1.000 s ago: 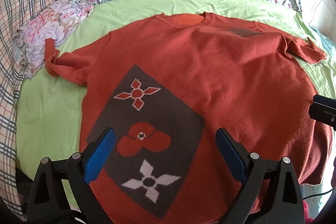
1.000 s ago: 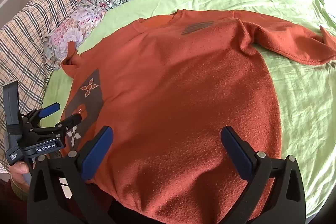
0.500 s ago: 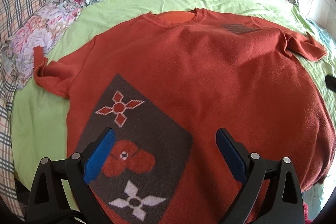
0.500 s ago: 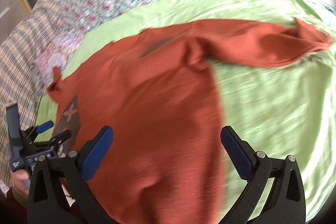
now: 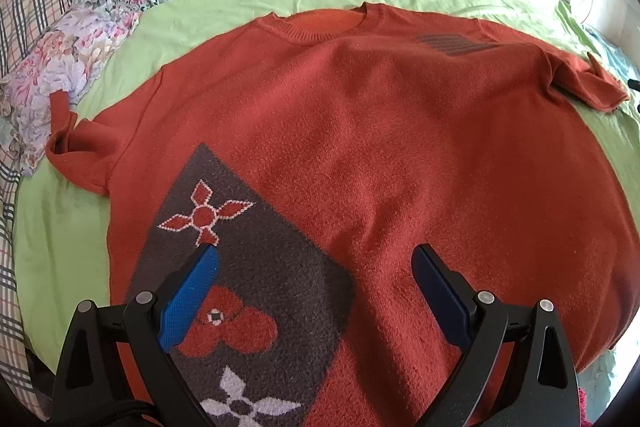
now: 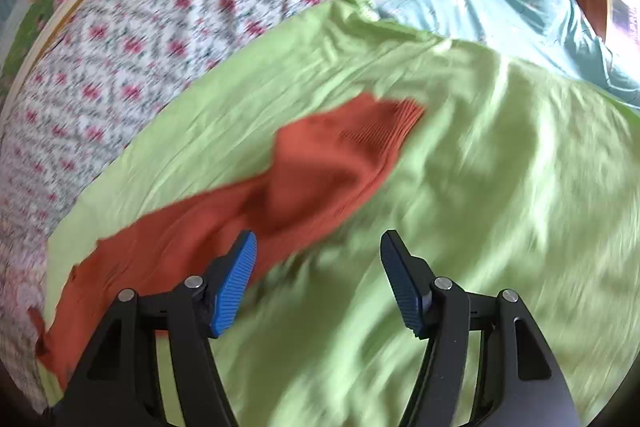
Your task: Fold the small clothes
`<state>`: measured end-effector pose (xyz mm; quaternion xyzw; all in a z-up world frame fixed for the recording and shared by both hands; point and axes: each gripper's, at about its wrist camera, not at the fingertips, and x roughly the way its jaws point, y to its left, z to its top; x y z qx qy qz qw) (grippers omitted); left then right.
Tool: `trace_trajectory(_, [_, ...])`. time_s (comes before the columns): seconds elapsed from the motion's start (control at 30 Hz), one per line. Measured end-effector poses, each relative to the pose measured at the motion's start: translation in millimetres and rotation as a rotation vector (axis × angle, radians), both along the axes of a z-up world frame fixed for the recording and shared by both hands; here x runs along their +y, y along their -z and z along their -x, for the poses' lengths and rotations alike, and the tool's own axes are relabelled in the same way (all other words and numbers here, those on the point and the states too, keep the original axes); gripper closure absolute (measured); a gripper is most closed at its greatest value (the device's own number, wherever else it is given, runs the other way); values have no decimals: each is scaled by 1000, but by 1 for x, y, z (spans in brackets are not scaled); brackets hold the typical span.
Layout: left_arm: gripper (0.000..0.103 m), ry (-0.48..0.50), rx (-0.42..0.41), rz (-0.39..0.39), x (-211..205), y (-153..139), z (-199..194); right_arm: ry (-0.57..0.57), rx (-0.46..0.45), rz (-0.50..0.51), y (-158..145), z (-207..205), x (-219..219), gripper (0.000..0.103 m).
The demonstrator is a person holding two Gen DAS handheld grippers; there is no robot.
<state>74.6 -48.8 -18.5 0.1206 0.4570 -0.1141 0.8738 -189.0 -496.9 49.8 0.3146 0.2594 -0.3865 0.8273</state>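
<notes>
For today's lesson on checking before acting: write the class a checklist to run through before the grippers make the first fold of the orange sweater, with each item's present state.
1. Orange sweater lies spread face up on the green sheet: ok.
2. Sleeve on the right gripper's side lies out flat: ok, though the view is blurred.
3. Other sleeve lies flat: not ok, its cuff is bunched and turned up.
4. Left gripper is open and empty above the grey patch: ok.
5. Right gripper has the sleeve between its jaws: not ok, they are closing over bare sheet beside it.
6. Hem lies straight: cannot tell, it is hidden.
</notes>
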Motion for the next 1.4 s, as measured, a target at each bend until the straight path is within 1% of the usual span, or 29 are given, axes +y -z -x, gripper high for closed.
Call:
trace_trajectory(0.1, [6,-1,7,1,-2,1,-3,41,12,-17,2,0,-36,38])
trace_trajectory(0.17, [6,1,11,3,-3,2,-5,63,13,-36,10,-10,-59,38])
trace_trajectory(0.2, [6,1,14,2,-4,2,-6,77,21,-48,17,-14,-71,40])
trace_trajectory(0.23, [6,2,13,6,-4,2,-5,94,13,-72,23,-14,-85,46])
trace_trajectory(0.27, [6,3,14,8,-4,2,-5,100,4,-88,27,-15,-93,48])
trace_trajectory(0.3, [6,4,15,11,-4,2,-6,100,0,-93,28,-14,-96,57])
trace_trajectory(0.33, [6,5,16,14,-3,3,-6,100,-1,-91,28,-16,-100,74])
trace_trajectory(0.37, [6,5,17,16,-2,3,-7,97,-4,-94,27,-16,-99,84])
trace_trajectory(0.4, [6,4,20,18,-2,4,-8,73,-30,-111,23,-18,-97,95])
trace_trajectory(0.47, [6,1,28,32,0,5,-9,42,-46,-100,16,-24,-87,95])
trace_trajectory(0.53, [6,-2,31,46,2,6,-8,-6,-48,-65,5,-38,-70,95])
trace_trajectory(0.7, [6,-7,25,79,11,4,-2,-171,-91,-56,-12,-88,-17,95])
trace_trajectory(0.8, [6,-22,19,103,19,2,0,-306,-135,-80,-20,-131,30,95])
trace_trajectory(0.87, [6,-30,20,119,25,1,1,-378,-158,-115,-21,-156,55,95])
trace_trajectory(0.93, [6,-38,18,133,31,0,1,-475,-198,-167,-21,-191,89,95])
trace_trajectory(1.0, [6,-48,17,147,39,-1,1,-540,-206,-183,-21,-218,116,95])
trace_trajectory(1.13, [6,-71,19,174,53,-1,0,-682,-223,-262,-10,-281,182,95])
trace_trajectory(1.2, [6,-83,25,203,63,-1,-1,-739,-232,-315,-1,-302,206,95])
trace_trajectory(1.33, [6,-95,18,244,76,-3,-6,-867,-195,-382,20,-348,266,95])
trace_trajectory(1.4, [6,-100,16,276,83,-4,-13,-908,-172,-403,29,-360,284,95])
